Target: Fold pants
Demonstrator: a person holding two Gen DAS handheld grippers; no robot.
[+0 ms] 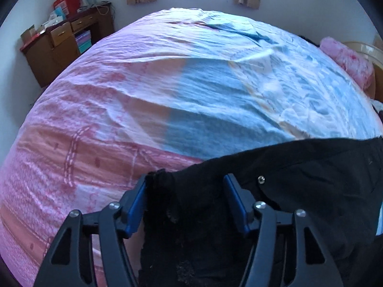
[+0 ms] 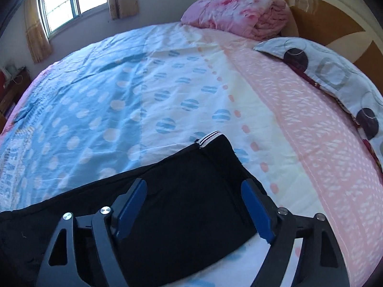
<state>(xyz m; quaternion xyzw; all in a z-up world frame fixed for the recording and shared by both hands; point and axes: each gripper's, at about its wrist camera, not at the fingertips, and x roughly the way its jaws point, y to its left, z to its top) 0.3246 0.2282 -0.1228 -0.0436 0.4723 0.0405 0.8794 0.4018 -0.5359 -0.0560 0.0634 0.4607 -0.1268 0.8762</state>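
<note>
Left wrist view: the left tongs [image 1: 185, 186] stand half open around the frayed end of the black pants [image 1: 299, 167] on the bed [image 1: 119, 95], gripping nothing; a shallow bite may slip.

Right wrist view: the right tongs [image 2: 194, 191] stand wide open over the pants' [image 2: 191, 205] waistband end, holding nothing; uneven grips could skew the fold.

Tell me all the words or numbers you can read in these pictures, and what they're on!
None can be read.
The red bags and boxes on the wooden desk may carry print, but it is too small and blurred.
The bedsheet has pale marks near its left edge that might be letters, too blurred to tell.
The black pants show no label.
</note>
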